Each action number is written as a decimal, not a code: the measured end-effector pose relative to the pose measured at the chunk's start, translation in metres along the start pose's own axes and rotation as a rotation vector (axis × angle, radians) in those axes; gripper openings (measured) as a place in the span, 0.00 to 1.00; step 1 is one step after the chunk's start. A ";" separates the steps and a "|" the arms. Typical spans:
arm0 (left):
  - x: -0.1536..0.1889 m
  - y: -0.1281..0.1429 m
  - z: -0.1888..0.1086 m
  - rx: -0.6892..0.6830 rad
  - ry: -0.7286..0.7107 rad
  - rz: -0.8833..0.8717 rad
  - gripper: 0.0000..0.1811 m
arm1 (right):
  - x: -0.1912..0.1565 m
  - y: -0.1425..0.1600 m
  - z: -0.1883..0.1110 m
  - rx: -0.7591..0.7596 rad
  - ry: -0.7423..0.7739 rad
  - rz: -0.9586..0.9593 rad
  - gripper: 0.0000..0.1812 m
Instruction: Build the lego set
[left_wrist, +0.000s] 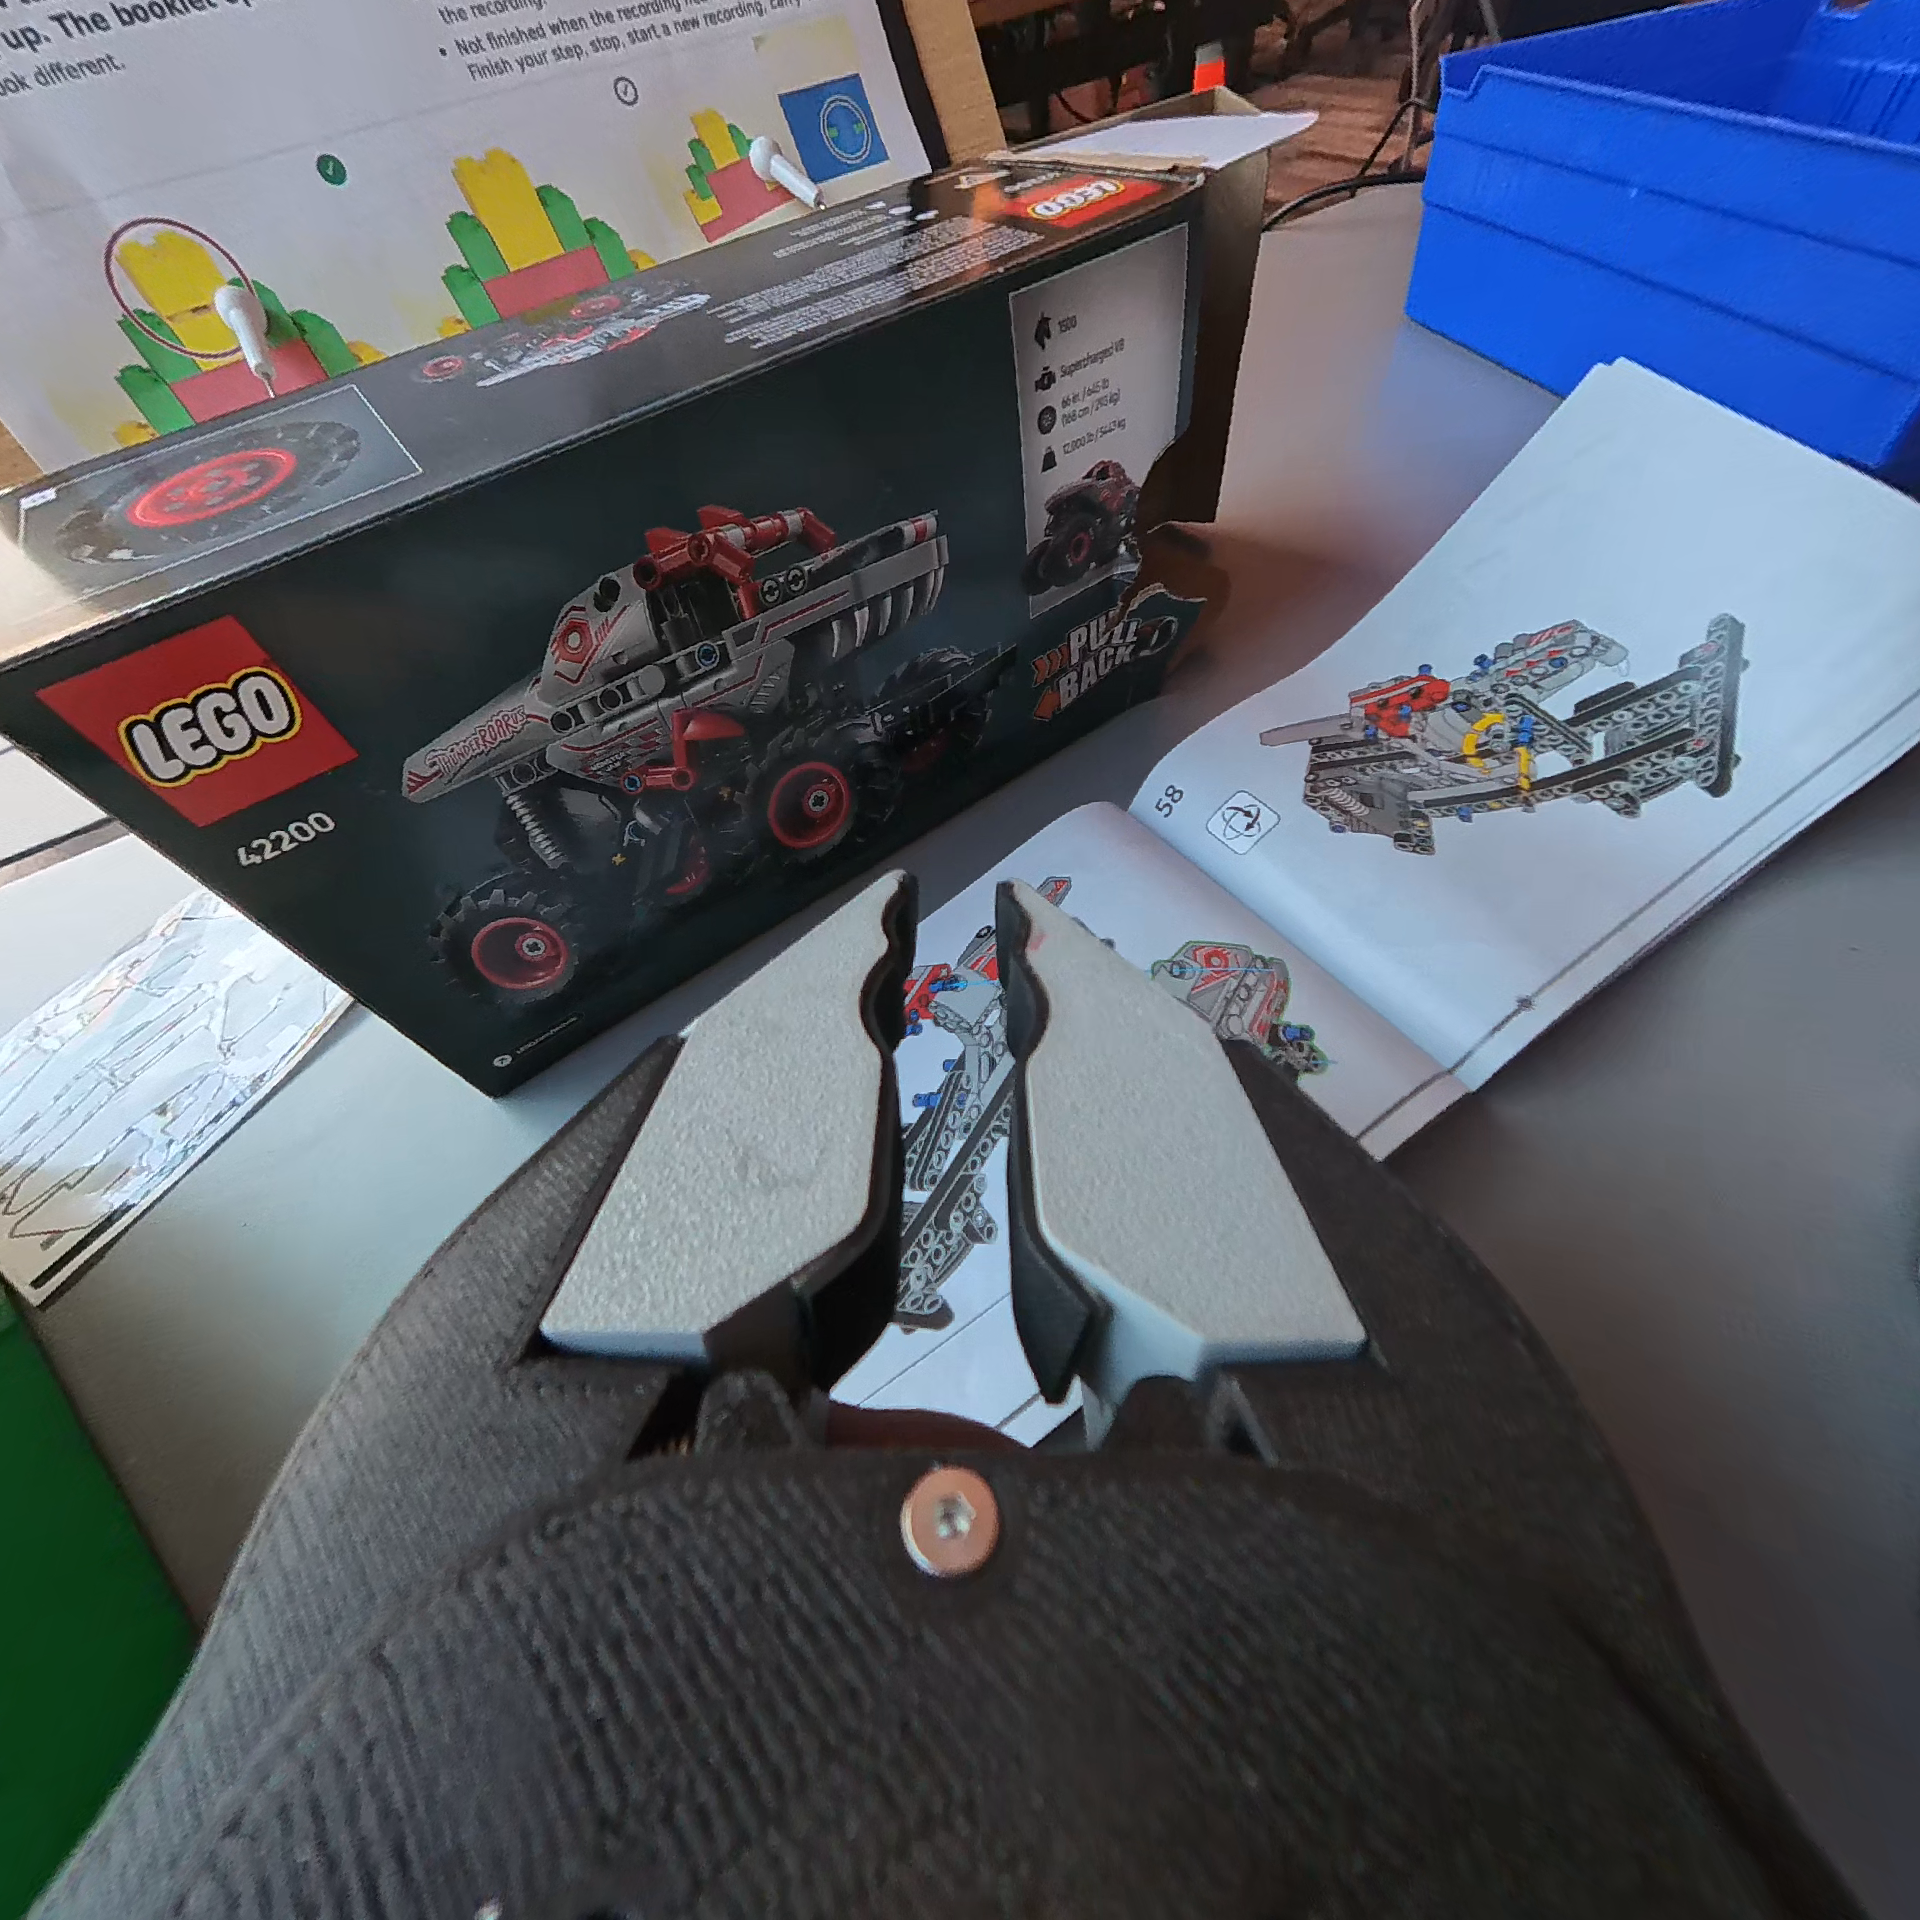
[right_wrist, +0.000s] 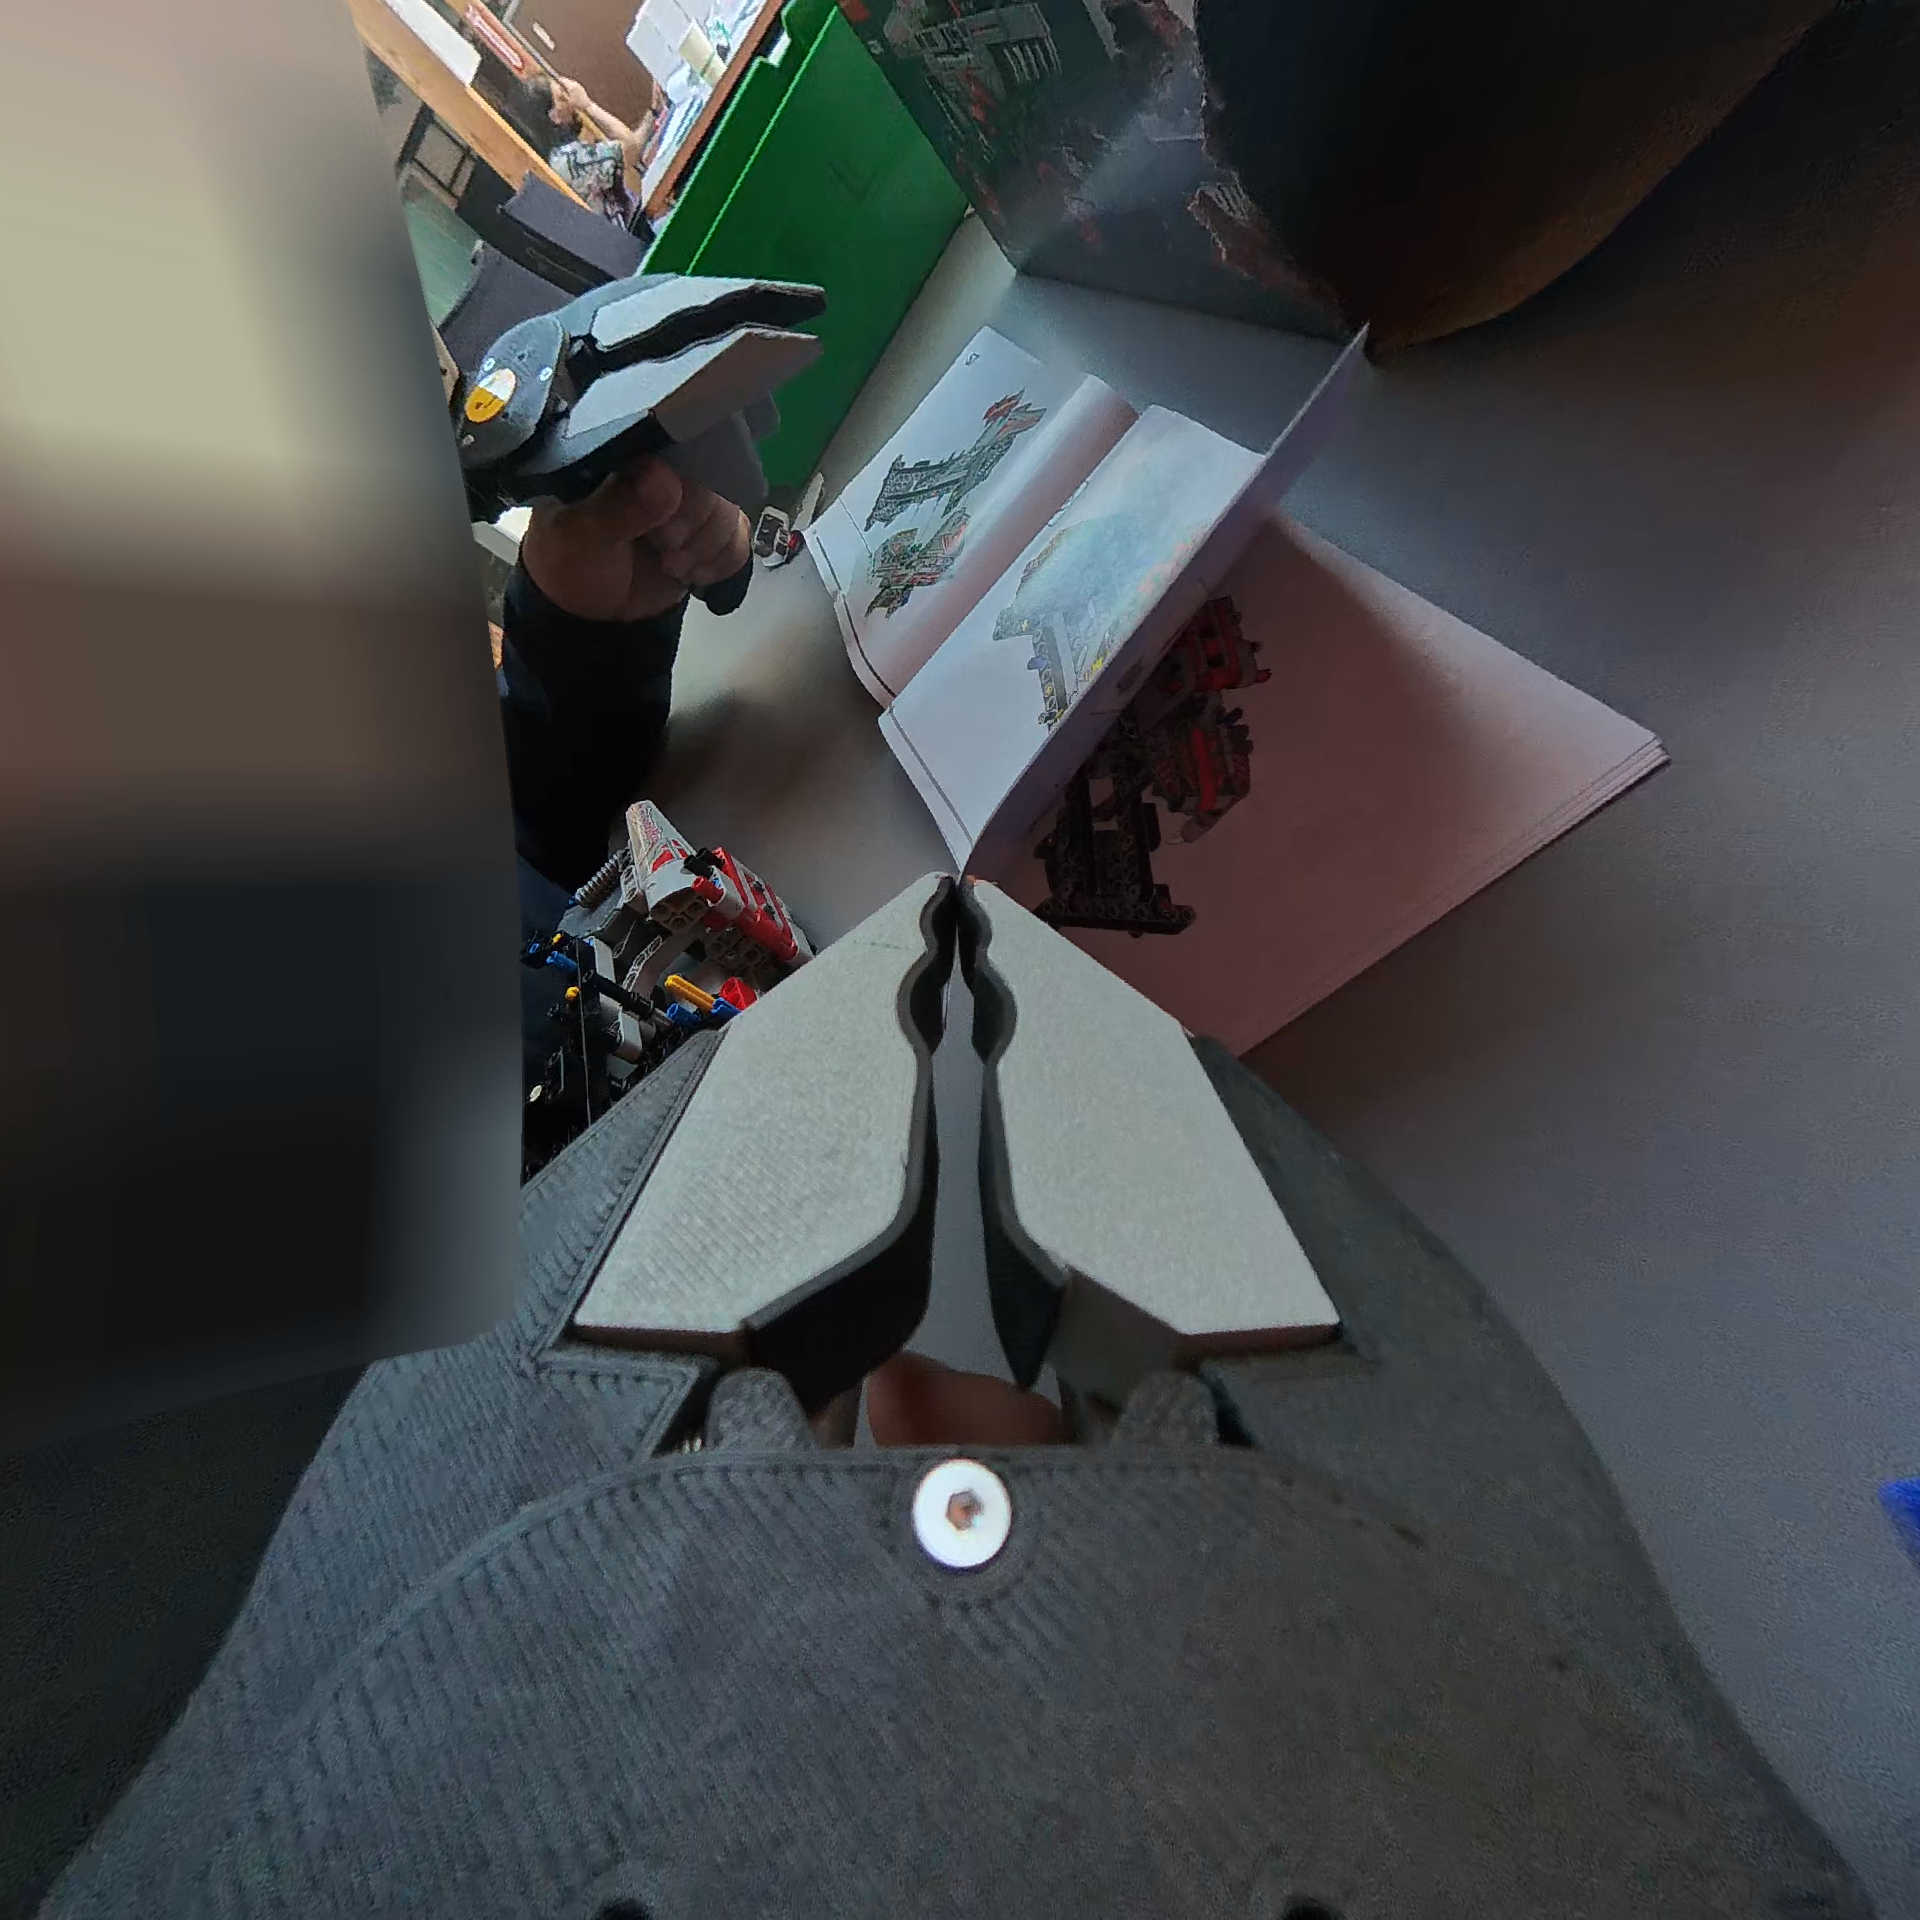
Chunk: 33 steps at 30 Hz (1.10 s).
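Right gripper (right_wrist: 957, 883): fingers pinched together at the tips, closed on the corner of a lifted page (right_wrist: 1174, 623) of the instruction booklet (right_wrist: 1351, 727); the page stands up off the stack, diagrams on both sides. Partly built lego model (right_wrist: 675, 935), grey and red with blue and yellow pins, sits at centre left of the right wrist frame, just beside the booklet on the grey surface (right_wrist: 1662, 1143). Left gripper (right_wrist: 810, 322) shows at upper left there, held in a hand (right_wrist: 644, 540), over the booklet's far edge.

Left gripper (left_wrist: 956, 894) in its own view: fingers a narrow gap apart, holding nothing, touching nothing, hovering above the open booklet (left_wrist: 1507, 831) at centre right. Lego box (left_wrist: 623, 675), dark, with a monster truck picture and a red brand logo, stands on the surface behind the fingers, centre left; its right end flap is torn open. Printed poster (left_wrist: 468, 156) with brick pictures at upper left behind the box. Sticker sheet (left_wrist: 135, 1060) at left edge. Blue bin (left_wrist: 1683, 208) at upper right. Writing not transcribed.
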<state>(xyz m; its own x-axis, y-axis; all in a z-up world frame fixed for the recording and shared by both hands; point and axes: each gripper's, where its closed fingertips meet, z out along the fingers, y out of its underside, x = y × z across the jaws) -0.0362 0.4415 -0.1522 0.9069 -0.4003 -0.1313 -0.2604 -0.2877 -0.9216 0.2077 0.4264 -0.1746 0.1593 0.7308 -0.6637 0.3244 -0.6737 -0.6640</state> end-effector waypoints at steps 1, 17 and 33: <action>0.000 0.001 0.000 -0.005 0.000 0.003 0.07 | 0.000 -0.001 0.000 0.003 0.001 0.000 0.00; 0.002 -0.012 0.000 0.076 -0.118 0.137 0.06 | -0.019 -0.009 0.005 0.076 -0.027 -0.032 0.00; 0.004 0.010 0.013 0.006 -0.154 0.168 0.05 | -0.023 -0.015 0.001 0.122 -0.034 -0.034 0.00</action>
<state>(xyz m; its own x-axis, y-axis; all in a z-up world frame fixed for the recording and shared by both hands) -0.0310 0.4483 -0.1670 0.8907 -0.3046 -0.3374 -0.4110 -0.2229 -0.8839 0.1987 0.4198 -0.1496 0.1179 0.7507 -0.6500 0.2133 -0.6584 -0.7218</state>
